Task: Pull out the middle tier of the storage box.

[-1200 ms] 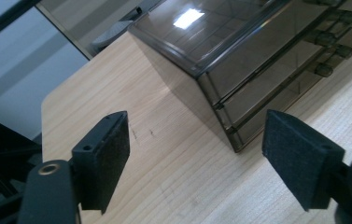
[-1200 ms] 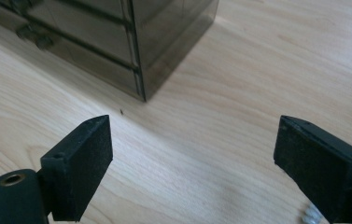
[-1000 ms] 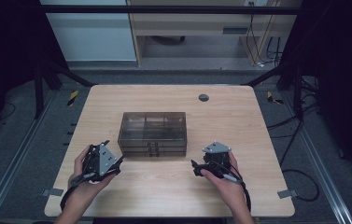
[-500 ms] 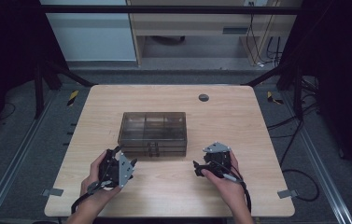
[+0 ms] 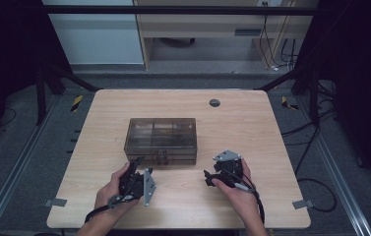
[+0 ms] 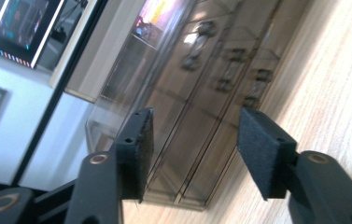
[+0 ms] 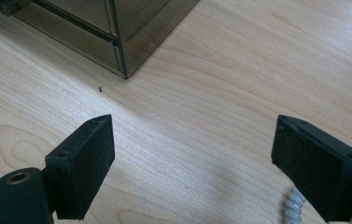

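A smoke-tinted, see-through plastic organiser box point(image 5: 162, 140) sits closed near the middle of the pale wooden worktop point(image 5: 252, 123), its long front side facing the person. Dividers show through its lid, and a small latch point(image 5: 162, 157) sits at the middle of that front side.

The left gripper point(image 5: 135, 169) is at the box's near left corner, held in the person's left hand point(image 5: 111, 189) and rolled onto its side, with its grey three-cornered plate point(image 5: 147, 186) facing right. In the left gripper view the box's front wall point(image 6: 201, 116) lies just beyond the two black pads point(image 6: 136, 154), which stand partly apart. The jaws have just been closing, yet nothing is between them and they press on nothing; whether the tips touch the box cannot be told.

The right gripper point(image 5: 207, 178) rests low over the worktop, just right of and nearer than the box's near right corner, in the person's right hand point(image 5: 237, 189). In the right gripper view its pads point(image 7: 82, 163) are spread wide over bare wood, with the box's corner point(image 7: 122, 51) farther off at upper left. A tiny dark speck point(image 7: 100, 88) lies on the wood just near that corner.

A small round dark grommet point(image 5: 214, 103) is set in the worktop at its far side, well apart from the box.
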`<state>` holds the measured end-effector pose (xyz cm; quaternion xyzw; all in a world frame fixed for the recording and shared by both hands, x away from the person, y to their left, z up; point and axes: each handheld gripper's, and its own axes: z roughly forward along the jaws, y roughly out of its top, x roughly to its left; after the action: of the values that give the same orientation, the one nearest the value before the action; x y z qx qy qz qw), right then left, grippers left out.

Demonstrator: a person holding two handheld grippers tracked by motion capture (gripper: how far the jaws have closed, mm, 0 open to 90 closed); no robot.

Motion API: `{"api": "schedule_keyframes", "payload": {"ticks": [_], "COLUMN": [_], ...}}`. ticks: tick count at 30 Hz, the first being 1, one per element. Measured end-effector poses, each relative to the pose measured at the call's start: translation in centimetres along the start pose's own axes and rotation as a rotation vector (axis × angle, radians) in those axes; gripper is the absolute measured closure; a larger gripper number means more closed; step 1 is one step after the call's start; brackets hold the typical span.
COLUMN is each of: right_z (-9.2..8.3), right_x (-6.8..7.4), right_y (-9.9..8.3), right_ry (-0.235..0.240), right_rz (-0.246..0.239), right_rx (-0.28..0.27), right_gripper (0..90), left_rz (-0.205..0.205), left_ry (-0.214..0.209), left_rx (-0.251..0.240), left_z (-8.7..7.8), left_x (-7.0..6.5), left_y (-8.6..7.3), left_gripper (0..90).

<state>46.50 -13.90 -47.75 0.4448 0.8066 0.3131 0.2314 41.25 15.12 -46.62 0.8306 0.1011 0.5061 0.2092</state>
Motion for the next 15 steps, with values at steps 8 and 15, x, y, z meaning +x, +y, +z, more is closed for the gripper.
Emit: {"api": "schedule_keyframes", "payload": {"ticks": [8,15], "right_z": [0.0,0.0], "right_x": [-0.1,-0.1], "right_y": [0.0,0.0], "right_ry": [-0.003,-0.005], "right_rz": [-0.007,-0.003], "right_rx": [0.002,0.005], "right_gripper": [14.3,14.6], "left_rz": [0.178,0.199], "left_ry": [0.021,0.033], "left_rx": [0.006,0.010], "left_z": [1.0,2.1], "left_x": [-2.6,-3.0], "left_y": [1.7,2.1], "left_gripper": [51.4,53.1]}}
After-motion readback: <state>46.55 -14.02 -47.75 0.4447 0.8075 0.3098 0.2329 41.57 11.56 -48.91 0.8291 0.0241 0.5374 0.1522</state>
